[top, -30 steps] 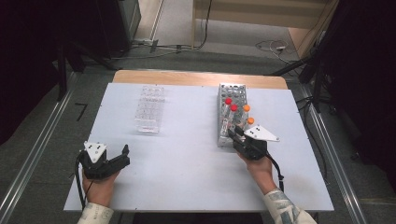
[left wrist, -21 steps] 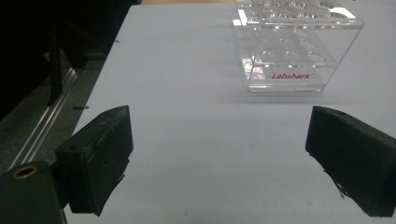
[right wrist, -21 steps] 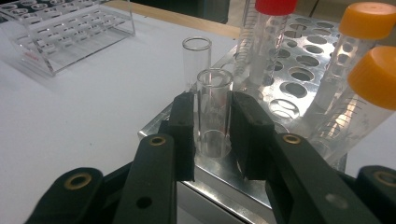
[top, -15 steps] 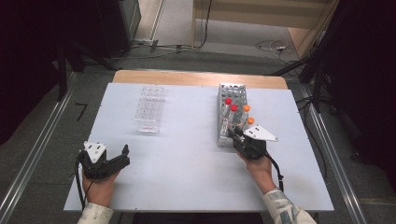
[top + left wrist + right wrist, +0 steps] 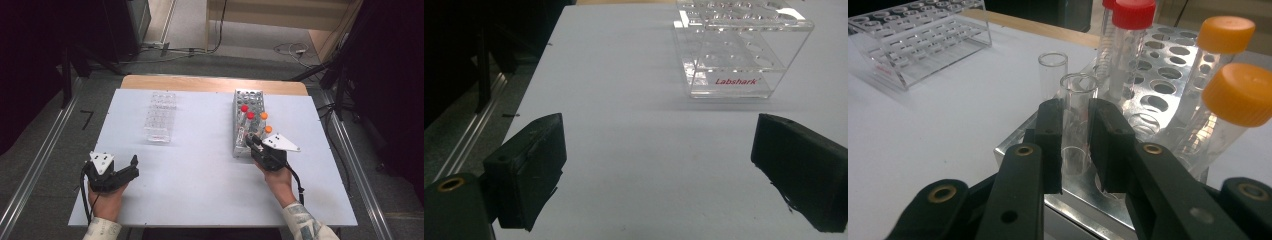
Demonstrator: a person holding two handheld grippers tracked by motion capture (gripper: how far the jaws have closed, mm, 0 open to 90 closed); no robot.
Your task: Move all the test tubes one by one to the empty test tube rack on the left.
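Note:
My right gripper (image 5: pixel 1075 107) is shut on a clear uncapped tube (image 5: pixel 1078 87) that stands upright in the near corner of the metal rack (image 5: pixel 1168 70); its jaws have just been closing on it. A second uncapped tube (image 5: pixel 1052 67) stands just behind. Red-capped tubes (image 5: pixel 1133 12) and orange-capped tubes (image 5: pixel 1240 92) stand in the same rack. In the high view the right gripper (image 5: pixel 251 142) sits at the near end of the metal rack (image 5: pixel 248 97). My left gripper (image 5: pixel 134 165) rests open at the table's front left, nothing between its pads (image 5: pixel 531 165).
An empty clear plastic rack (image 5: pixel 161 116) marked Labshark (image 5: pixel 736 55) stands left of centre, ahead of the left gripper. The white table (image 5: pixel 200 165) ends at a dark floor with rails on the left. Cables lie on the floor beyond the far edge.

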